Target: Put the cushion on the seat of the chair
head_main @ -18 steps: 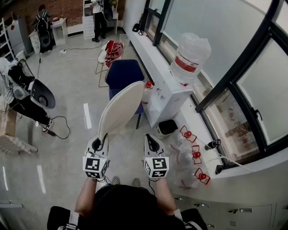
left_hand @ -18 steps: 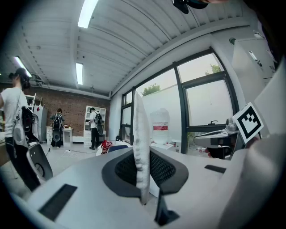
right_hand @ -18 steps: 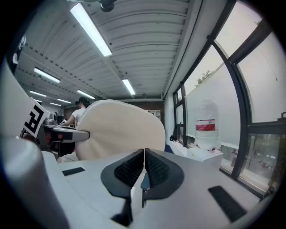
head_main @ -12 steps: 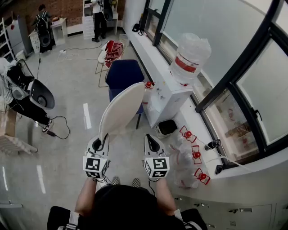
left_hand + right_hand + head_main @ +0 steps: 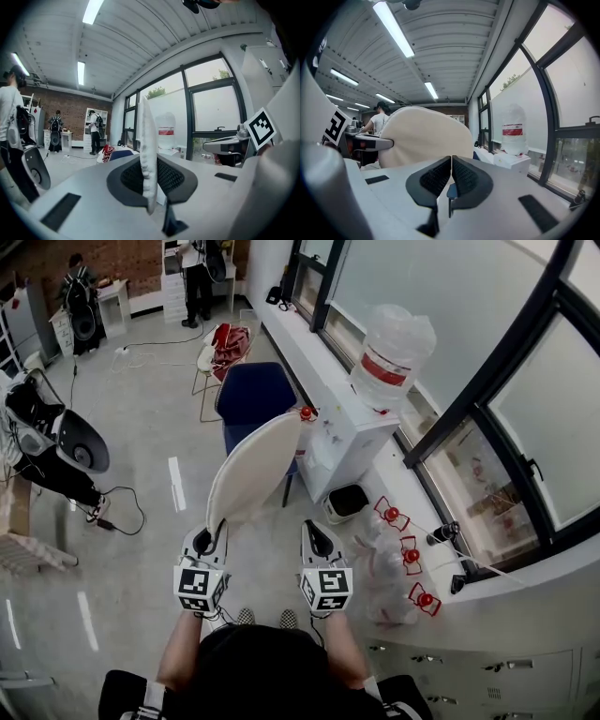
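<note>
A cream round cushion (image 5: 253, 468) stands on edge in the air, pinched at its near rim by my left gripper (image 5: 210, 538). In the left gripper view the cushion (image 5: 148, 154) rises edge-on between the black pads. Beyond it a blue chair (image 5: 255, 396) stands by the window counter, its seat partly hidden by the cushion. My right gripper (image 5: 313, 538) hangs beside the left one, shut with nothing in it; its pads (image 5: 440, 176) meet, and the cushion (image 5: 425, 137) shows broad at its left.
A white cabinet (image 5: 352, 442) with a water bottle (image 5: 392, 346) stands right of the chair, a black bin (image 5: 348, 503) beside it. Red clips (image 5: 410, 562) lie on the counter. A second chair with red cloth (image 5: 223, 345) is farther back. People stand at the far wall.
The head view has shifted slightly. Both grippers and the cushion keep their places.
</note>
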